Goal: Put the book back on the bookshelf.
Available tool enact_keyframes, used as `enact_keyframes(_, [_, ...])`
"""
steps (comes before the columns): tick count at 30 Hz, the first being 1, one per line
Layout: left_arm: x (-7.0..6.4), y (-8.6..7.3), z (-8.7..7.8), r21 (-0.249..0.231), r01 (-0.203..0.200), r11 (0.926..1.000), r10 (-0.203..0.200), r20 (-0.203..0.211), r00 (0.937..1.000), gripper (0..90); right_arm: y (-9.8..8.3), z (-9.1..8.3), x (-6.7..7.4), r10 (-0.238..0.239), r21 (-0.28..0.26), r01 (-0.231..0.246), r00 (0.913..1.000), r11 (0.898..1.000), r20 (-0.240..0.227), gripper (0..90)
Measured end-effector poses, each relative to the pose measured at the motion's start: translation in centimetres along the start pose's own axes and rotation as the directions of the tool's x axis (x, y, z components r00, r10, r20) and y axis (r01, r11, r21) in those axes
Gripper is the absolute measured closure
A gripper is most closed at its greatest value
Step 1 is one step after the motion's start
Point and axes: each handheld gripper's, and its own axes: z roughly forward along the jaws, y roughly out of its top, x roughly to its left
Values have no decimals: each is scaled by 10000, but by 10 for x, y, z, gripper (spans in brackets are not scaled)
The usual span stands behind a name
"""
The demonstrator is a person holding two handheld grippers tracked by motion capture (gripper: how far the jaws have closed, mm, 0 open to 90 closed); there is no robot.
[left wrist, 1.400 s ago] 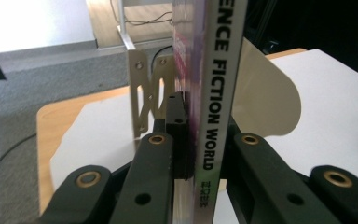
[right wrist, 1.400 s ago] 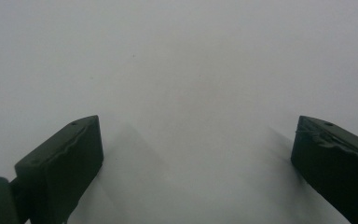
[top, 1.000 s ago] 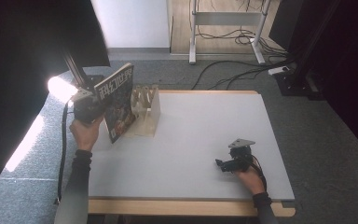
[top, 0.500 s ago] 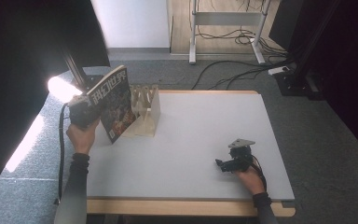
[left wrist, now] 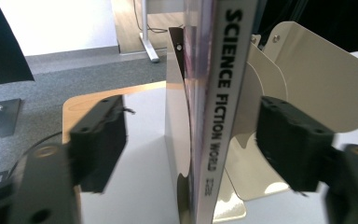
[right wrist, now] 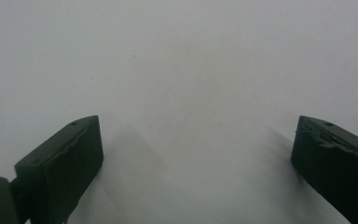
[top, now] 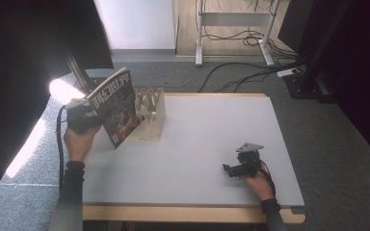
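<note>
A magazine with a colourful cover stands tilted at the left end of a cream metal file rack on the table's far left. In the left gripper view its white spine reads "SCIENCE FICTION WORLD" and rises between my jaws. My left gripper has just been opening. Its pads stand clear of the magazine on both sides, with gaps showing. The rack's rounded dividers lie just behind the spine. My right gripper rests open on the table near the front right, nothing between its fingers.
The grey table top has a wooden front edge. Bright light falls on the floor at the left. A desk frame and cables stand beyond the far edge. Dark screens flank both sides.
The magazine has tipped further over to the left beside the rack. My left hand shifted slightly with it and the jaws have parted from the spine. The right hand stayed still.
</note>
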Motion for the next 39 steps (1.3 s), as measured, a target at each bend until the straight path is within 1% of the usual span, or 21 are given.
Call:
enact_keyframes(2, [1,0,-5,58,86,9999,-86,134,9999,179,0,0,0,-16,-6,16,10000,10000,0,14])
enact_keyframes(3, [1,1,-7,85,106,9999,-107,168,9998,148,0,0,0,-17,-4,17,10000,10000,1,14])
enact_keyframes(6, [1,1,-18,168,116,9998,-122,366,9993,143,0,0,0,-16,-5,16,10000,10000,1,14])
enact_keyframes(8, [-1,2,-25,166,132,9998,-141,573,9983,136,0,0,0,-21,-7,21,10000,10000,7,14])
enact_keyframes(9, [-2,2,-28,185,73,9998,-86,689,9976,123,0,0,0,-16,-5,16,10000,10000,6,14])
enact_keyframes(13, [-9,1,-40,385,-296,9988,263,824,9963,91,0,0,0,-12,6,12,10000,10000,0,14])
enact_keyframes(14, [-11,1,-43,431,-331,9985,292,876,9957,80,0,0,0,3,10,-3,10000,10000,3,14])
enact_keyframes(16, [-15,0,-48,470,-459,9978,409,1032,9938,65,0,0,0,-3,7,3,10000,10000,3,14])
enact_keyframes(18, [-20,-1,-51,468,-563,9973,509,1093,9927,50,0,0,0,-5,6,5,10000,10000,5,14])
enact_keyframes(21, [-29,-2,-56,482,-823,9954,755,1295,9887,21,0,0,0,-2,6,2,10000,10000,8,14])
enact_keyframes(24, [-40,-2,-58,479,-1134,9924,1047,1560,9822,0,0,0,0,-3,8,3,10000,10000,8,14])
enact_keyframes(27, [-51,-3,-57,355,-1380,9898,1290,1878,9737,0,0,0,0,-7,7,7,10000,10000,11,14])
enact_keyframes(28, [-51,-3,-57,355,-1380,9898,1290,1878,9737,0,0,0,0,-5,6,5,10000,10000,11,14])
enact_keyframes(29, [-59,-3,-55,316,-1561,9872,1461,2103,9667,0,0,0,0,-12,15,12,10000,10000,5,14])
enact_keyframes(31, [-66,-4,-52,302,-1719,9846,1606,2288,9601,0,0,0,0,-9,8,9,10000,10000,11,14])
enact_keyframes(32, [-71,-5,-49,319,-1807,9830,1676,2444,9551,0,0,0,0,-6,6,6,10000,10000,10,14])
enact_keyframes(33, [-74,-6,-47,351,-1862,9819,1714,2551,9516,0,0,0,0,-7,5,7,10000,10000,10,14])
enact_keyframes(36, [-85,-11,-39,431,-2142,9758,1941,2794,9404,0,0,0,0,7,8,-7,10000,10000,13,14])
enact_keyframes(39, [-95,-17,-30,531,-2318,9713,2053,3048,9300,0,0,0,0,4,6,-4,10000,10000,15,14])
